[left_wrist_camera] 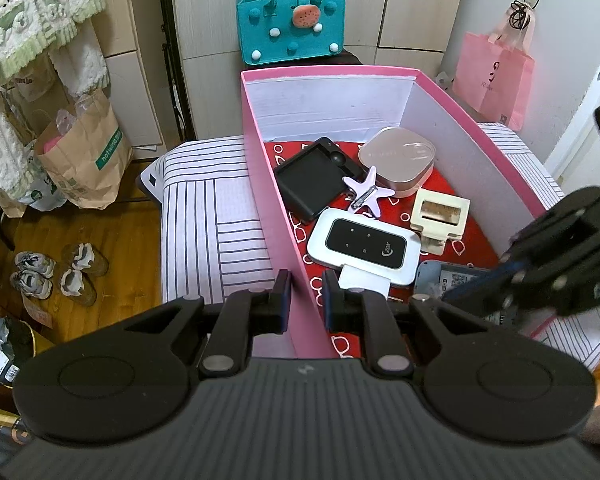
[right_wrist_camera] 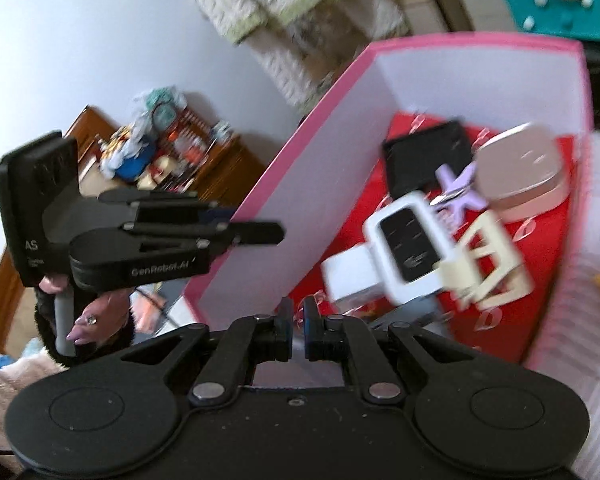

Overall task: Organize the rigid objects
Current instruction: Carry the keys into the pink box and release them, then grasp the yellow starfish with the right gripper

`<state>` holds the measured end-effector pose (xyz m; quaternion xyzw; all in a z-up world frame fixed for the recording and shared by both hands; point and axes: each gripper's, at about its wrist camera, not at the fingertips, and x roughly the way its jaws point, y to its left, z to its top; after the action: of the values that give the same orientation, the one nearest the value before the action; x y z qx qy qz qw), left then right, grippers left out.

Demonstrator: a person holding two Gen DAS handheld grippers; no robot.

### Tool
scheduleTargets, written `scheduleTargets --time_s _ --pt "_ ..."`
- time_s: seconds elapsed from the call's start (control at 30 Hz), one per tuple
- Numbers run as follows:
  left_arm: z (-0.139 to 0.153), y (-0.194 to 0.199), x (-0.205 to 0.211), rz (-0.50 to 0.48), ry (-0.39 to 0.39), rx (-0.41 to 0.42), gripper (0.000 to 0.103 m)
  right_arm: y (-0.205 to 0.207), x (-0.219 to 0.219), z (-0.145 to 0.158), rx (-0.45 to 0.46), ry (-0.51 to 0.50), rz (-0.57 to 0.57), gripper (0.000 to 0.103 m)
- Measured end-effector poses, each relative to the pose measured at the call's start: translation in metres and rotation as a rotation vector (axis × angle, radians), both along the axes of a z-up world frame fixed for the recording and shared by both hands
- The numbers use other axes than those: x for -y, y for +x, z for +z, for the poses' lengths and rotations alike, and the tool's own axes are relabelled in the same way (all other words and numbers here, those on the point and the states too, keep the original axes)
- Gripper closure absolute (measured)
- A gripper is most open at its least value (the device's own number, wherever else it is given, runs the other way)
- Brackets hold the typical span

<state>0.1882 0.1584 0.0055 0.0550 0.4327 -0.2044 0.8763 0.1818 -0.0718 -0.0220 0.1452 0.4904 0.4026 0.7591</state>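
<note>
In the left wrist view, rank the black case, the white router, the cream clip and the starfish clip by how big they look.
1. black case and white router: they look about alike, and the router lies nearer the camera, so I will not rank them.
2. cream clip.
3. starfish clip, smallest.

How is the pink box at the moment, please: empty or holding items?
Holding items: the pink box contains a white router, among other things.
</note>
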Motion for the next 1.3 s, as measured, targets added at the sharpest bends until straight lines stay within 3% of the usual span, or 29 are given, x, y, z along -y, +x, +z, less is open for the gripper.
scheduleTargets --time_s 0.13,0.3,0.4,0.57,0.63,0.87,1.13,1.3 --pt "0.0 -0.001 0.0 -0.001 0.0 0.001 0.089 -0.002 -0.001 0.006 0.022 0.041 0.005 0.094" --pt "0.0 -0.002 -0.001 -0.002 0.0 0.003 0.088 -0.011 0.028 0.027 0.142 0.021 -0.105 0.091" --pt "0.001 -0.002 -0.001 -0.005 -0.003 0.004 0.089 -0.02 0.053 0.039 0.239 -0.049 -0.217 0.091" --pt "0.001 -0.003 -0.001 -0.015 -0.002 0.009 0.089 -0.035 0.089 0.045 0.392 -0.289 -0.401 0.085" --pt "0.001 -0.003 -0.001 -0.02 0.0 0.01 0.088 -0.038 0.102 0.037 0.383 -0.359 -0.443 0.081" --pt "0.001 -0.004 0.002 -0.034 0.023 0.023 0.088 -0.035 0.116 -0.005 0.31 -0.43 -0.449 0.074" --pt "0.0 -0.007 0.008 -0.041 0.065 0.043 0.088 -0.025 0.097 -0.022 0.356 -0.48 -0.346 0.058" --pt "0.001 -0.007 0.01 -0.05 0.087 0.04 0.088 -0.006 0.091 -0.036 0.368 -0.536 -0.345 0.049"
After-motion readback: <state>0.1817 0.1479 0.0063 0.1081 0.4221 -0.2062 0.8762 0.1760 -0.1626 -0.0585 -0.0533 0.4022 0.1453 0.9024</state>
